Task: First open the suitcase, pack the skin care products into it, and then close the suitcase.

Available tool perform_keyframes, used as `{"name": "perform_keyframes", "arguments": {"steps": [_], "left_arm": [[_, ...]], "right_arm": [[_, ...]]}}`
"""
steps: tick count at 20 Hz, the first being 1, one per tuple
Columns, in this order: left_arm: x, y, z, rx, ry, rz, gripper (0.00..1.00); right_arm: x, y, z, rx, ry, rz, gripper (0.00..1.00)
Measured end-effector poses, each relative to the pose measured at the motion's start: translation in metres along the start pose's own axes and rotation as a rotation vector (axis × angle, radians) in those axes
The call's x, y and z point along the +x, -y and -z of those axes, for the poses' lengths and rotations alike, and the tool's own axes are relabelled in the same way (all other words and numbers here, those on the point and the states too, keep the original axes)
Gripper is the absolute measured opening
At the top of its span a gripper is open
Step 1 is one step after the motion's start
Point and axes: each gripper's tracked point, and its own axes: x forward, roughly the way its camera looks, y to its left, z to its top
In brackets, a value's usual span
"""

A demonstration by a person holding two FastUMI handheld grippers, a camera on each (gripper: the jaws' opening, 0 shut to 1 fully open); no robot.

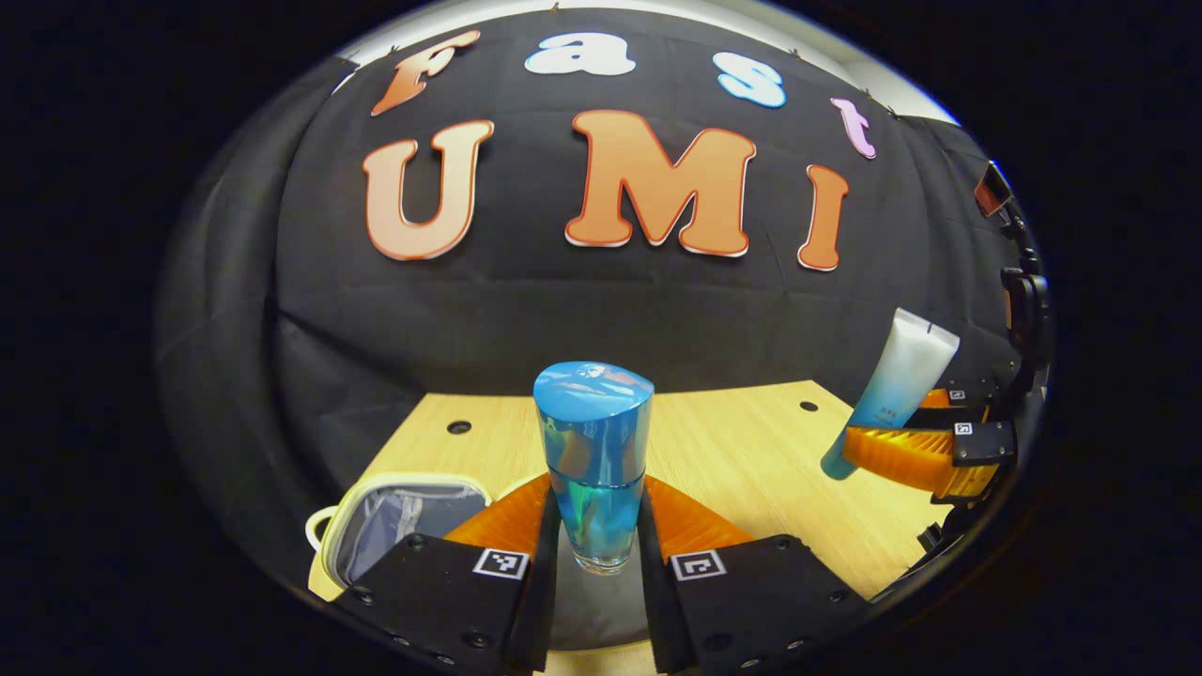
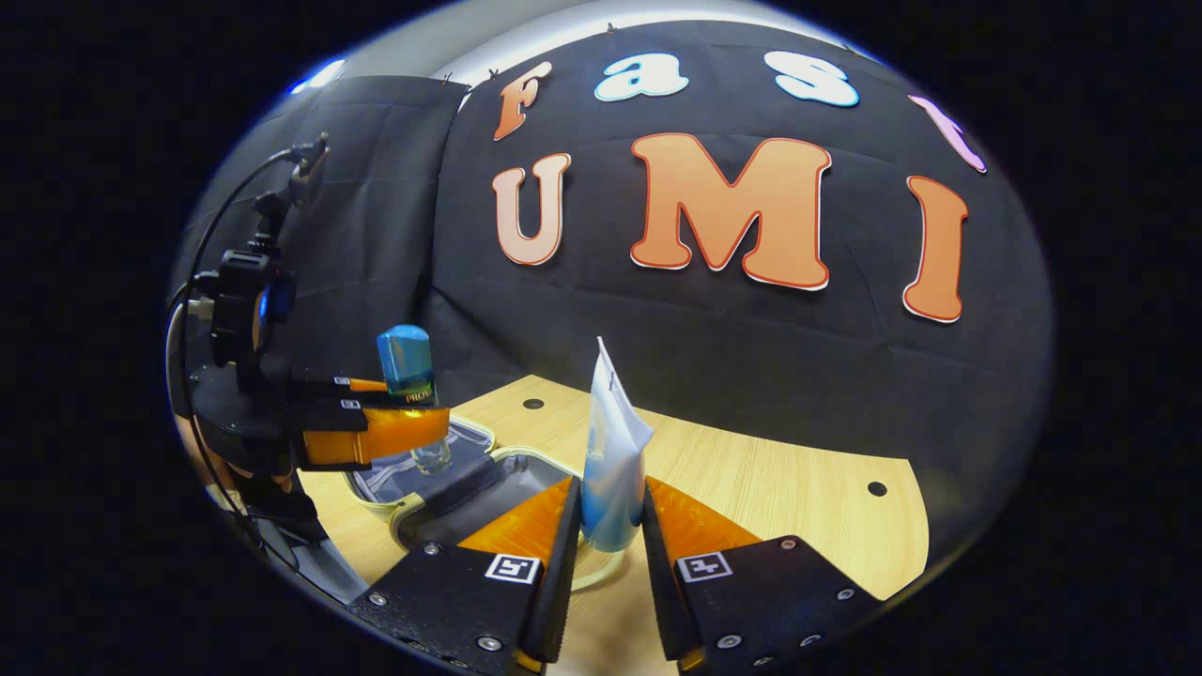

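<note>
Fingers of the left gripper (image 1: pixel 598 554) press on both sides of a blue bottle (image 1: pixel 593 460) at the bottom centre of the left gripper view, clamping its lower half. The bottle stands upright between them, its clear base just above the gap and its glossy blue cap rising well over the fingertips, up against the black cloth wall (image 1: pixel 601 310).

Over in the right gripper view, the right gripper (image 2: pixel 610 526) is closed the same way on a white-and-blue tube (image 2: pixel 612 460). The tube stands on end at the bottom centre of that frame, its blue cap end down between the fingers and its flat crimped end pointing up.

Each held product also turns up in the other camera. At the right edge of the left gripper view the tube leans, pale end upward, pinched near its blue end by the right gripper. At centre left of the right gripper view the bottle is held upright in the left gripper, its base hanging just over the suitcase (image 2: pixel 451 479).

That suitcase lies open on the wooden table (image 2: pixel 751 469), below and left of the tube in the right gripper view, showing a pale rim and a grey lining. In the left gripper view it sits in the lower left of the frame, beside the left finger, with its cream edge and small handle visible. A hand holding the left gripper shows partly at the left edge of the right gripper view.
</note>
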Motion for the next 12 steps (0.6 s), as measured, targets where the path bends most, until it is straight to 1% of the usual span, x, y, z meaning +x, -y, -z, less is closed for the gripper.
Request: {"name": "perform_keyframes", "arguments": {"steps": [1, 2, 6, 7, 8, 12], "left_arm": [[0.005, -0.005, 0.011, -0.01, -0.026, 0.007, 0.42], [0.01, -0.01, 0.02, -0.014, -0.054, 0.011, 0.4], [0.035, -0.025, 0.063, -0.006, -0.189, 0.039, 0.41], [0.045, -0.025, 0.077, -0.014, -0.232, 0.051, 0.42], [0.054, -0.026, 0.09, -0.02, -0.273, 0.061, 0.41], [0.077, -0.033, 0.143, -0.057, -0.474, 0.085, 0.41]], "right_arm": [[0.001, -0.002, -0.001, 0.0, 0.002, 0.007, 0.39], [0.0, -0.005, 0.0, -0.001, 0.0, 0.013, 0.39], [-0.004, -0.008, 0.006, -0.001, -0.016, 0.056, 0.39], [-0.005, -0.008, 0.008, -0.001, -0.021, 0.07, 0.39], [-0.007, -0.007, 0.01, 0.0, -0.027, 0.081, 0.39], [-0.007, -0.008, 0.016, 0.012, -0.051, 0.12, 0.39]]}}
